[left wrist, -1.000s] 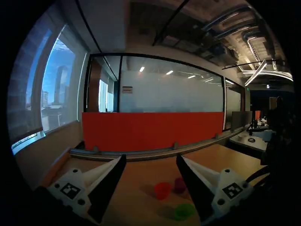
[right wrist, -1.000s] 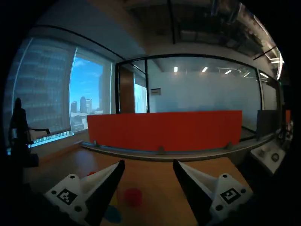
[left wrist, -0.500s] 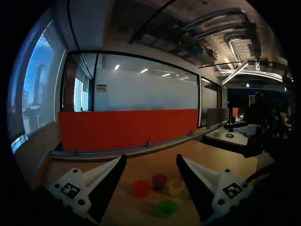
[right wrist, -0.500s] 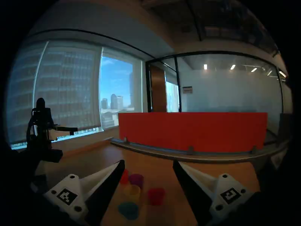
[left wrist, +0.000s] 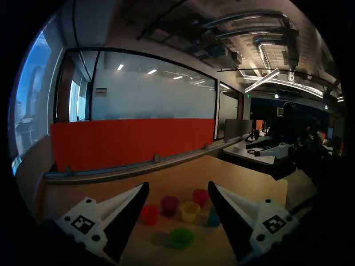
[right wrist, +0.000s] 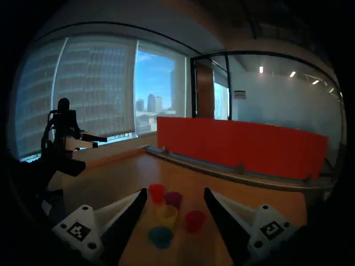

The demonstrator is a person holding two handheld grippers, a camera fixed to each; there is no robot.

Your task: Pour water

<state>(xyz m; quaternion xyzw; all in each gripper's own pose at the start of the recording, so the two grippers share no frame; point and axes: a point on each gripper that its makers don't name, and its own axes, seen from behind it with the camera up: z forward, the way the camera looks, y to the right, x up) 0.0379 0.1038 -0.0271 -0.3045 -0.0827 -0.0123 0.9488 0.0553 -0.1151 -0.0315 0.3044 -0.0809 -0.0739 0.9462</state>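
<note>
Several small coloured cups stand grouped on the wooden table. In the left gripper view I see a red cup, a purple cup, a yellow cup, a second red cup, a blue cup and a green cup. My left gripper hovers open above them, holding nothing. In the right gripper view the red cup, purple cup, yellow cup, second red cup and blue cup lie between the fingers of my open, empty right gripper.
An orange partition with a metal rail runs along the table's far edge. A black stand with an arm rises at the left by the windows. More desks with equipment lie beyond the table's right end.
The left gripper view has swung right and the right gripper view left, bringing the whole group of cups between the fingers. Both grippers stay open.
</note>
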